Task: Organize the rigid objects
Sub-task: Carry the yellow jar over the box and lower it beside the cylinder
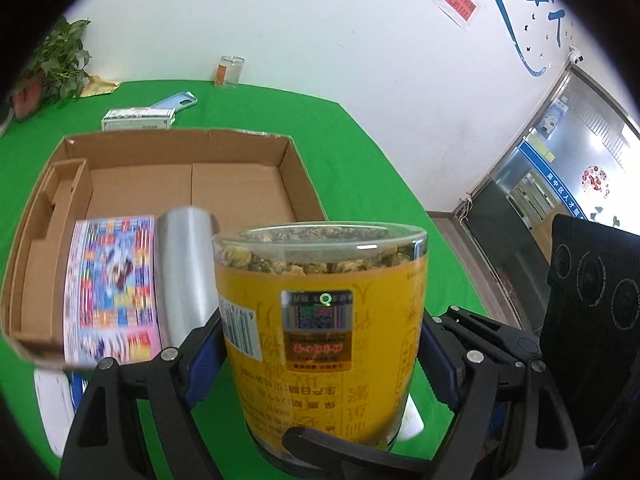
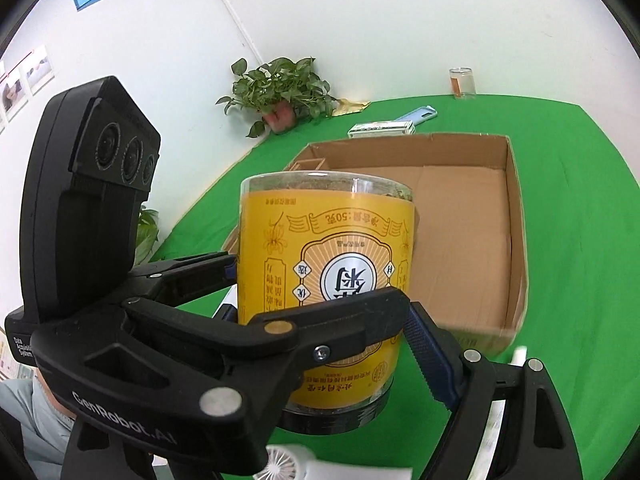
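Note:
A clear jar [image 1: 320, 320] with a yellow label and dried flowers inside hangs upside down above the green table [image 1: 352, 152], its black lid at the bottom. My left gripper [image 1: 320, 346] is shut on it, blue pads pressing on both sides. My right gripper [image 2: 360, 344] is shut on the same jar [image 2: 324, 248] lower down, near the lid, and one of its fingers crosses the front of the label. The open cardboard box [image 1: 180, 184] lies just behind the jar, and what shows of its floor is bare [image 2: 460, 216].
A blurred colourful pack with a silver part [image 1: 120, 288] sits at the box's near left. Behind the box lie a flat white carton [image 1: 138, 118], a blue phone case [image 1: 176, 103], a small glass jar [image 1: 229, 71] and a potted plant [image 2: 280, 92]. A white fan [image 2: 284, 462] lies below.

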Demonstrator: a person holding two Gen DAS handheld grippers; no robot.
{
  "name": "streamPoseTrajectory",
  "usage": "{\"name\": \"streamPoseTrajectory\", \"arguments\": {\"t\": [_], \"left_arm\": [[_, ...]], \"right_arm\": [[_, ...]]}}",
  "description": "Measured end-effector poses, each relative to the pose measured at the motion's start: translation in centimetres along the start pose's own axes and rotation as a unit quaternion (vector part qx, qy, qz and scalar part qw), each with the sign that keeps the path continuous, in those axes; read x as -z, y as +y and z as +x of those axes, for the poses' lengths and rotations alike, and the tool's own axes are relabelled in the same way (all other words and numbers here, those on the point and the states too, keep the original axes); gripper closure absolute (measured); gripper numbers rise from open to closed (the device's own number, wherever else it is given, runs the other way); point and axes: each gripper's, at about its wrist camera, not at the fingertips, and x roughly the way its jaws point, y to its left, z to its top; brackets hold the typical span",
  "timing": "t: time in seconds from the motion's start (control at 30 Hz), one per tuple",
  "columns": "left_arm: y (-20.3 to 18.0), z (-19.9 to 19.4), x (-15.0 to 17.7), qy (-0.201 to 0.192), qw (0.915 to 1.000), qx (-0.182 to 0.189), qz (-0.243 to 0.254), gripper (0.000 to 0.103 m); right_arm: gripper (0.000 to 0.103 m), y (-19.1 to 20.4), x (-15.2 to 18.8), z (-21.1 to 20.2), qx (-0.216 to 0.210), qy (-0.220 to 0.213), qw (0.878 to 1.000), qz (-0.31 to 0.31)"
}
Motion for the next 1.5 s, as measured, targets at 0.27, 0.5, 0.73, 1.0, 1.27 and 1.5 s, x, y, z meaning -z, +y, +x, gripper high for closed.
{"name": "streamPoseTrajectory", "arguments": {"t": [0.27,0.5,0.73,1.0,1.27,1.5], "left_arm": [[1.5,3.3,-3.5,0.013,0.9999,0.008,-0.004,0.019],[2.6,7.5,-5.0,0.039,0.9985,0.002,-0.038,0.019],[2.4,10.6,-4.8,0.083,0.9962,-0.011,-0.024,0.019],[4.8,13.1,-3.7,0.122,0.9912,-0.011,-0.050,0.019],[4.6,14.0,-3.5,0.133,0.9904,-0.029,-0.026,0.019],[4.7,14.1,-3.8,0.148,0.9881,-0.032,-0.027,0.017]], "right_arm": [[0.021,-2.8,-4.6,2.7,0.007,0.010,1.000,0.008],[0.021,-7.5,-6.0,5.2,-0.005,0.038,0.999,0.022],[0.021,-11.4,-5.1,8.1,-0.018,0.060,0.996,0.057],[0.021,-13.0,-3.4,11.5,-0.026,0.091,0.993,0.074],[0.021,-13.6,-2.8,12.5,-0.014,0.105,0.991,0.083],[0.021,-13.7,-3.0,12.8,-0.018,0.103,0.990,0.097]]}}
